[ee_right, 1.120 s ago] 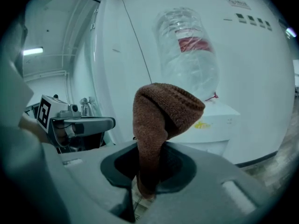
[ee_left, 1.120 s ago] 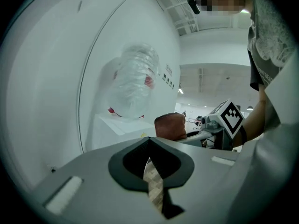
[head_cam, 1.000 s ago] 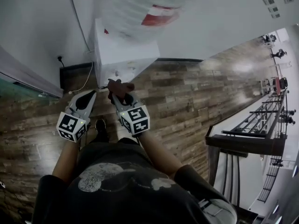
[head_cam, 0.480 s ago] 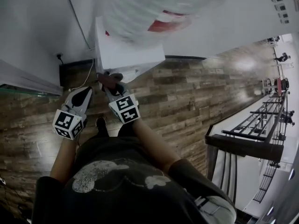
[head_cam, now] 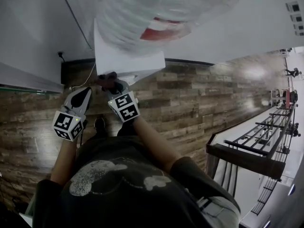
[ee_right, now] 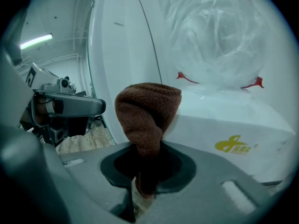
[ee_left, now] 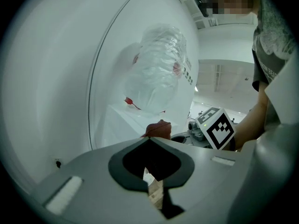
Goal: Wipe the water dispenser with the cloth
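The white water dispenser (head_cam: 124, 56) stands against the wall with a clear bottle (head_cam: 156, 8) on top; both also fill the right gripper view, dispenser (ee_right: 224, 125) under bottle (ee_right: 219, 36). My right gripper (head_cam: 113, 85) is shut on a brown cloth (head_cam: 106, 78), which bulges up out of the jaws as a folded cloth (ee_right: 147, 108) close to the dispenser's front left corner. Whether the cloth touches the casing is unclear. My left gripper (head_cam: 80, 100) hangs just left of it, shut and empty. In the left gripper view the cloth (ee_left: 158, 129) shows beyond the left gripper (ee_left: 150, 142).
A dark cable (head_cam: 76, 18) runs down the wall to a socket (head_cam: 61, 57) left of the dispenser. The floor is wood plank (head_cam: 199, 99). A dark railing and ledge (head_cam: 247, 151) lie at the right. The person's foot (head_cam: 99, 124) stands below the grippers.
The right gripper has carried the cloth up and left, in close to the dispenser's lower front corner. The left gripper has drifted slightly the same way.
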A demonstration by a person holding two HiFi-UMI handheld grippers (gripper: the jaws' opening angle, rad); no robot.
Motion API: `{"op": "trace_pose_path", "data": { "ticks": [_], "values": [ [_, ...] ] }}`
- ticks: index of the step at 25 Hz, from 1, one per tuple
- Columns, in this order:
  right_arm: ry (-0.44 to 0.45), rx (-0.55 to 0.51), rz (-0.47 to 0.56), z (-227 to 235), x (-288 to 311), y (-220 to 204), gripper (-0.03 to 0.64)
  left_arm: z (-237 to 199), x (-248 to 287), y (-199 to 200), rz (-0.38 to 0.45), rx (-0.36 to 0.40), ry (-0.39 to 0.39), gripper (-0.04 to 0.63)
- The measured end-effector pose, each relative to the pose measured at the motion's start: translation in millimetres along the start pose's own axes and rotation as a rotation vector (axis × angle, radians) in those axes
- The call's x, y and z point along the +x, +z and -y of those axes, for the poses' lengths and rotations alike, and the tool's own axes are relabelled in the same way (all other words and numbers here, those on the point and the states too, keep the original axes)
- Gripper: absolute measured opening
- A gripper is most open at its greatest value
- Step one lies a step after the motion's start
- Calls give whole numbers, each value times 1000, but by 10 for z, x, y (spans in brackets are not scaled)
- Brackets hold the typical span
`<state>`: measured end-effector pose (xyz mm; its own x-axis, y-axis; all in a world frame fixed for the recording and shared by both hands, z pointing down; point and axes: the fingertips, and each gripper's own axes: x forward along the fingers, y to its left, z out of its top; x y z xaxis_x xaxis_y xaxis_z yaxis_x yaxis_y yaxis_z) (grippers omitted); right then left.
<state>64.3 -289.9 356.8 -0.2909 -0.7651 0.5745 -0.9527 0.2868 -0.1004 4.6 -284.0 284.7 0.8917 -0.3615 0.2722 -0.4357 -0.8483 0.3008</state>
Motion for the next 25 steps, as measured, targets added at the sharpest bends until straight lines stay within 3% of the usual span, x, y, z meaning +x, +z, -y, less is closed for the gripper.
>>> {"op": "trace_pose_path", "data": {
  "ticks": [10, 25],
  "values": [
    [-3, 76, 15, 533, -366, -107, 60, 238, 411, -37, -35, -2, 11, 17],
    [-72, 193, 47, 1475, -950, -387, 61, 847, 1231, -90, -56, -1, -69, 17]
  ]
}}
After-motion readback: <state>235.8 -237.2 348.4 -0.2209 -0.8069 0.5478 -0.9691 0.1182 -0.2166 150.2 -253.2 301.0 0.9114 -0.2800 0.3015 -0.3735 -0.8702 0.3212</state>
